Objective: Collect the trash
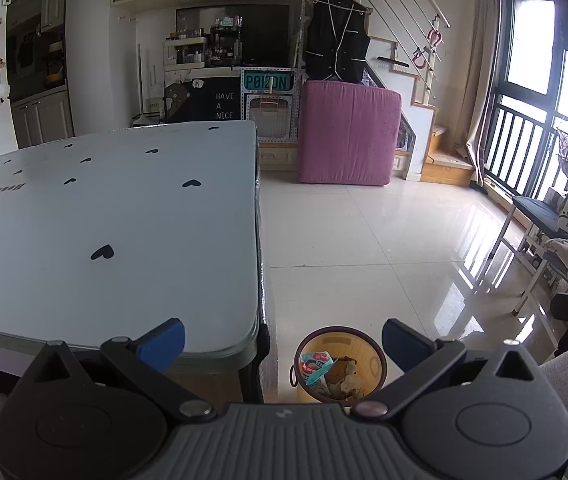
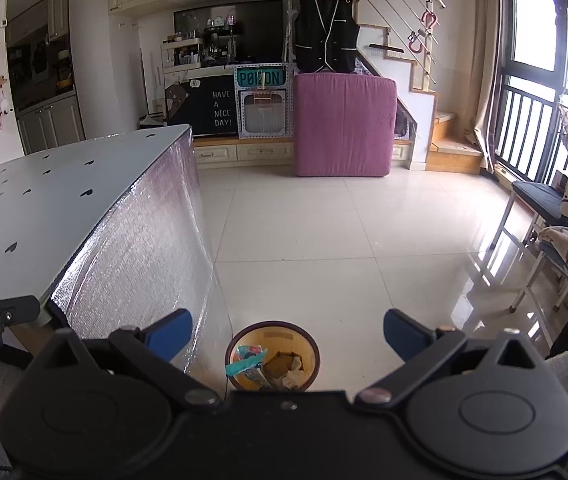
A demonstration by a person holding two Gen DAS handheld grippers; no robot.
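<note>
Both grippers hang wide open with nothing in them, the left gripper (image 1: 284, 344) and right gripper (image 2: 288, 336) hovering over the small round orange wastebasket (image 1: 380, 360) (image 2: 314, 354) on the floor, just right of the heart-print table (image 1: 123, 220). A teal wrapper (image 1: 316, 364) (image 2: 245, 362) and crumpled brownish scraps sit inside; the basket's near rim is cut off by the gripper bodies.

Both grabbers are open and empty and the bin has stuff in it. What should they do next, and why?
Probably turn to look for more trash. The left gripper and right gripper are open and hold nothing, and wrappers already lie in the wastebasket on the floor beside the table. No trash shows on the tabletop or the floor, so there is nothing here to grab.
</note>
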